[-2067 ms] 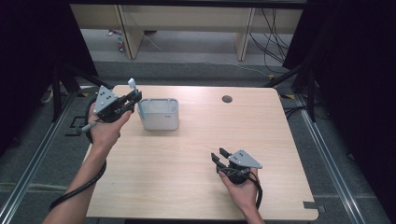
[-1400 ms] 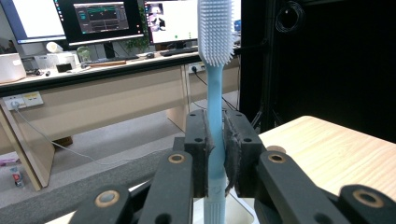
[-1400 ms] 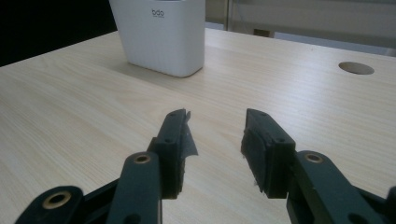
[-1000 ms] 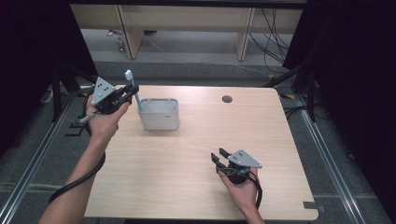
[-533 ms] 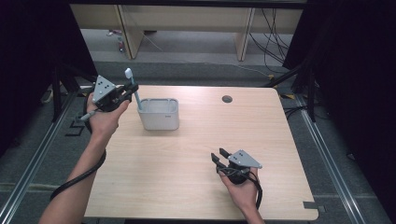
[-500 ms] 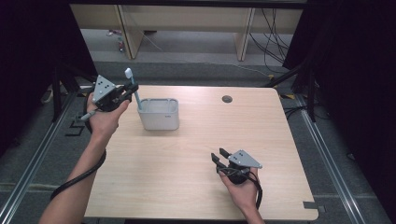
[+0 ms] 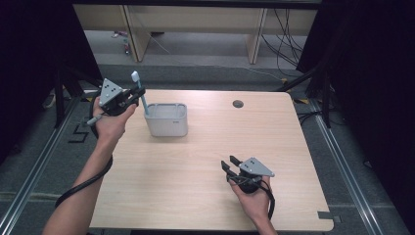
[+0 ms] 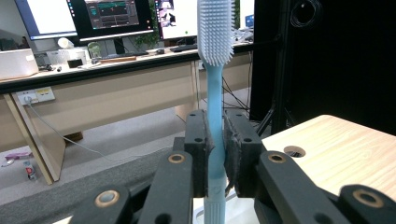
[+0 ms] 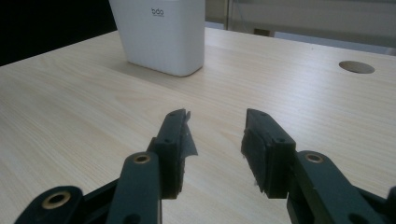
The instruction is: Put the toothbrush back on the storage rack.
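**At the surface's far-left corner, a toothbrush held above the white holder**

At the far-left corner of the surface (image 7: 195, 186), the left gripper (image 7: 128, 95) pinches a blue toothbrush (image 8: 215, 126) by its handle, pads pressed tight on both sides. The brush stands nearly upright, bristle head on top, its lower end just over the left rim of the white holder (image 7: 168, 120). The holder stands near the far edge, left of the middle, with a bare strip of surface between it and the left edge. A round cable hole (image 7: 238, 104) lies near the far edge, well apart from the holder.

The right gripper (image 7: 231, 164) rests low at the near right, jaws spread with nothing between them, facing the holder across a wide bare stretch of wood. Open surface runs all round it, with the right edge and near edge close by.

Two seconds back, the left gripper sat lower and closer to the holder, the toothbrush less raised; it has since lifted and drawn slightly outward toward the left edge. Over the last second it has barely shifted. The right gripper has stayed put throughout.
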The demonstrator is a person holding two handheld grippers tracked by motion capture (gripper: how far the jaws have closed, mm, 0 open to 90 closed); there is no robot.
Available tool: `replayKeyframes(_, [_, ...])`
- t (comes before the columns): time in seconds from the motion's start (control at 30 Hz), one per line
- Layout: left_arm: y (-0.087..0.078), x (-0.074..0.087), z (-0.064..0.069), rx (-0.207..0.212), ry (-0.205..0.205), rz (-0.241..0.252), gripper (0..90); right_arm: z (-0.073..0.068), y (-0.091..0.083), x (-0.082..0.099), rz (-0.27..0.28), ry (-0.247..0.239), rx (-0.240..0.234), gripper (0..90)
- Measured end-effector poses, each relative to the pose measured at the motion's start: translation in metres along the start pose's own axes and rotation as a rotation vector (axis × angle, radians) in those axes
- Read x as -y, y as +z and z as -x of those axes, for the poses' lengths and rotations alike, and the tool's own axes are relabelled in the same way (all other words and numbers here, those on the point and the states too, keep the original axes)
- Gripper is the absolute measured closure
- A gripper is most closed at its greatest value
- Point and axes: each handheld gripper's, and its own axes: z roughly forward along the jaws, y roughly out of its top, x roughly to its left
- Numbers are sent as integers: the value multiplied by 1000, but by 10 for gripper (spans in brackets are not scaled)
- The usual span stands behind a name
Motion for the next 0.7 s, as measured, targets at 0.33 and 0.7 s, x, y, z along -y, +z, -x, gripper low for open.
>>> replayKeyframes(0.33, [8,6,-4,-15,4,-17,799,0,0,0,0,1,-2,597])
replayKeyframes(0.7, [16,12,-7,-21,-3,-17,800,0,-1,0,-6,-1,7,597])
